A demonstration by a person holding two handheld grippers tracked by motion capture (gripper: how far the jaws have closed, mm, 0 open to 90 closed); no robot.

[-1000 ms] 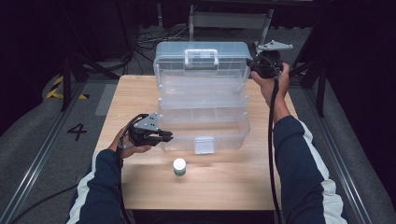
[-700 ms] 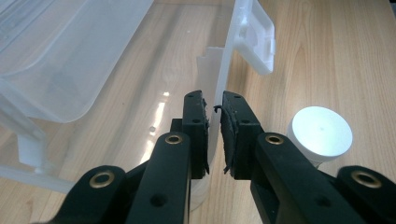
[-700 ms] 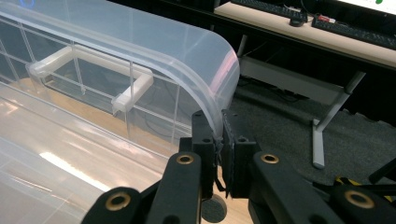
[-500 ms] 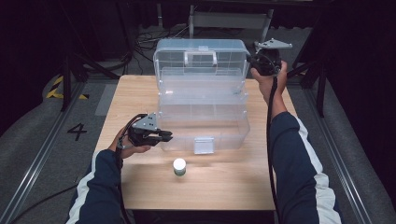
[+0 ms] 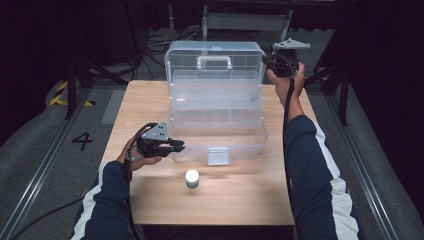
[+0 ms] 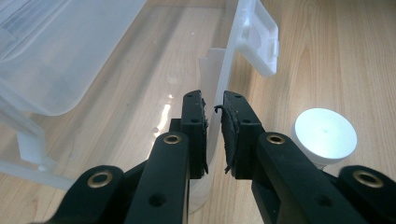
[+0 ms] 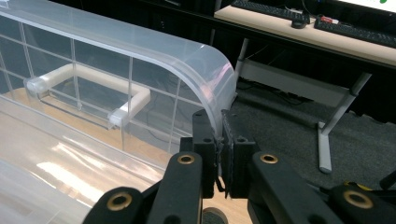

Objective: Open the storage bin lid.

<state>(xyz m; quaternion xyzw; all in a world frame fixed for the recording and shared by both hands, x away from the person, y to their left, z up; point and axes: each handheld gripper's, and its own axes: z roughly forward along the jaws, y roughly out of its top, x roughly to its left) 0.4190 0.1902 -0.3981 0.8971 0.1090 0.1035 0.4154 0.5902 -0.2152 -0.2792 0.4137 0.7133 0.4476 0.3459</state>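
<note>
Tongs hold a large clear plastic tiered storage box [image 5: 216, 107] at two places on the light wooden table [image 5: 250, 200]. The left tongs [image 5: 177, 147] are clamped narrow on the thin front wall of the box's bottom tray, near its white latch [image 6: 261, 39]. The right tongs [image 5: 269, 62] pinch the rounded corner edge of the raised lid [image 7: 205, 70], beside the white carry handle [image 7: 88, 86]. The box stands open at the table's middle and far side. A small white-capped jar [image 5: 192, 178] stands near the front of the box, apart from it.
</note>
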